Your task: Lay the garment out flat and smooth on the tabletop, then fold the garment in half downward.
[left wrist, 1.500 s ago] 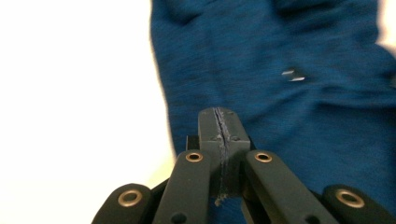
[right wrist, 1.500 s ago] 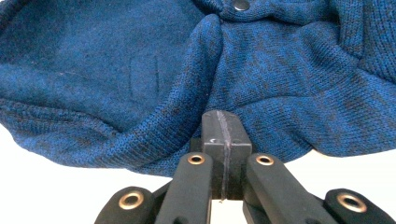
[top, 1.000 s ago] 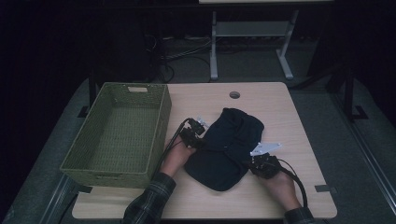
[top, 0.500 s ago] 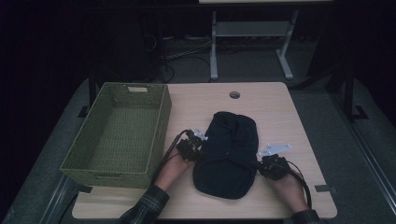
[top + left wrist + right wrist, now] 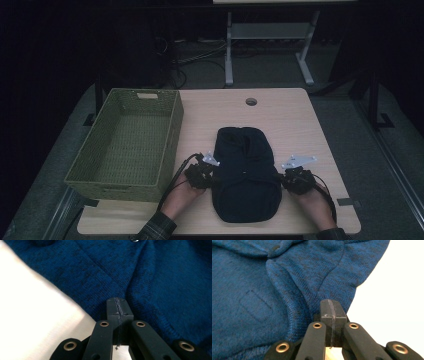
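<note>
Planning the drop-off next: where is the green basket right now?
In the high view the green basket stands on the table's left side, just left of the folded dark blue garment.

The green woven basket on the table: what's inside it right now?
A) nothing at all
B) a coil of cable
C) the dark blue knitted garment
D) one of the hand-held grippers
A: in the high view the green woven basket shows only its bare woven floor, while the dark blue knitted garment lies on the table to its right.
</note>
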Action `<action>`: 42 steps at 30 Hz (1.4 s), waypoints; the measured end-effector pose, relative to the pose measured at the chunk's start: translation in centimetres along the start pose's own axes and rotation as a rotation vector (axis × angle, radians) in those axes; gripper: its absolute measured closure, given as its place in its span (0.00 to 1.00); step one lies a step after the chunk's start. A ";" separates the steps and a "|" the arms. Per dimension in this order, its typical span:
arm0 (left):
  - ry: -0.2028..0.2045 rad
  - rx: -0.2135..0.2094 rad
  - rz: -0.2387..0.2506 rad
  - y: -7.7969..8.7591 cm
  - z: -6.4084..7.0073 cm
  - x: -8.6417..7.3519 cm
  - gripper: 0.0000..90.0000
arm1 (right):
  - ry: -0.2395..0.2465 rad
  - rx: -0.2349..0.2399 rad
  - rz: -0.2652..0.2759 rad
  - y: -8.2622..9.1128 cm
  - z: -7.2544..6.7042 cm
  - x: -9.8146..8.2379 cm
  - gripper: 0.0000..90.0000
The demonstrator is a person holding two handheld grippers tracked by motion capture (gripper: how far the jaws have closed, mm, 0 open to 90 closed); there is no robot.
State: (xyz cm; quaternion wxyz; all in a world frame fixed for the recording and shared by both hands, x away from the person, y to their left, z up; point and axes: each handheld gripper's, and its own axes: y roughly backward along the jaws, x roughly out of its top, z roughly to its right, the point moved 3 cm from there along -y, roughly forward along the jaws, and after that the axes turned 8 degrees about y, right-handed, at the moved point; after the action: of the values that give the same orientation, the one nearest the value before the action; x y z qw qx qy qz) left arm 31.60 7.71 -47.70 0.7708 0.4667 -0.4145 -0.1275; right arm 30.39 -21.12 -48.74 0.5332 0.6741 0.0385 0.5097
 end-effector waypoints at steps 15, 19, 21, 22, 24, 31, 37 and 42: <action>-0.003 -0.007 0.016 0.1 1.3 -0.8 1.00 | -0.004 0.026 -0.016 1.3 -1.4 -1.1 1.00; -0.010 -0.009 0.015 0.1 1.3 -0.7 1.00 | 0.004 0.031 -0.020 1.3 -1.5 -1.1 1.00; -0.012 -0.015 0.013 0.1 1.3 -0.7 1.00 | 0.002 0.036 -0.019 1.3 -1.4 -1.1 1.00; -0.013 -0.019 0.014 0.1 1.3 -0.6 1.00 | -0.001 0.040 -0.018 1.3 -1.4 -1.1 1.00; -0.031 -0.020 0.002 0.1 1.2 -0.5 1.00 | 0.001 0.045 -0.017 1.4 -1.3 -1.1 1.00; -0.027 -0.007 0.033 0.8 0.9 0.3 1.00 | -0.007 0.051 0.037 2.1 -0.9 -0.6 1.00; 0.001 0.023 0.068 1.5 -0.3 1.9 1.00 | -0.016 0.031 0.079 2.2 0.6 1.0 1.00; 0.014 0.078 0.083 1.4 -1.8 3.5 1.00 | -0.030 0.019 0.098 1.6 2.2 2.3 1.00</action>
State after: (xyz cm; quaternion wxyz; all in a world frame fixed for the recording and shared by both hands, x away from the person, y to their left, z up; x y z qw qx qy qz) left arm 34.88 7.52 -45.10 0.7595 0.4798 -0.4327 -0.0759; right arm 32.30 -21.88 -45.84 0.5019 0.6876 0.0024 0.5247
